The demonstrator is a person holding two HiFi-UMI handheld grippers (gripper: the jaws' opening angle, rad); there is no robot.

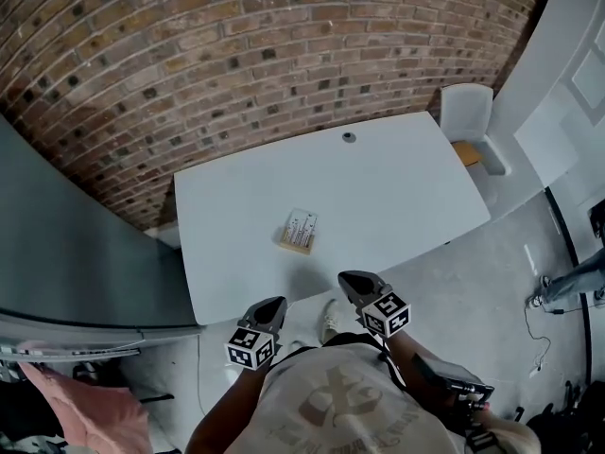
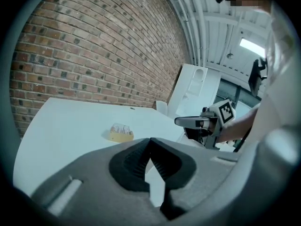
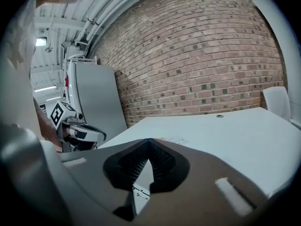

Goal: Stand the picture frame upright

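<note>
A small picture frame (image 1: 299,231) with a pale wooden edge lies flat on the white table (image 1: 397,187), near its front side. In the left gripper view the picture frame (image 2: 121,132) lies ahead and to the left of the jaws. The right gripper view shows only a thin strip of the frame (image 3: 172,140) past its jaws. My left gripper (image 1: 271,306) hovers just off the table's front edge, shut and holding nothing. My right gripper (image 1: 355,282) hangs at the same edge further right, also shut and empty. Both stand short of the frame.
A brick wall (image 1: 236,55) runs behind the table. A small round grommet (image 1: 349,137) sits near the table's far edge. A white chair (image 1: 470,116) stands at the far right corner. A grey panel (image 1: 57,244) lies to the left, and cables (image 1: 548,320) trail on the floor at right.
</note>
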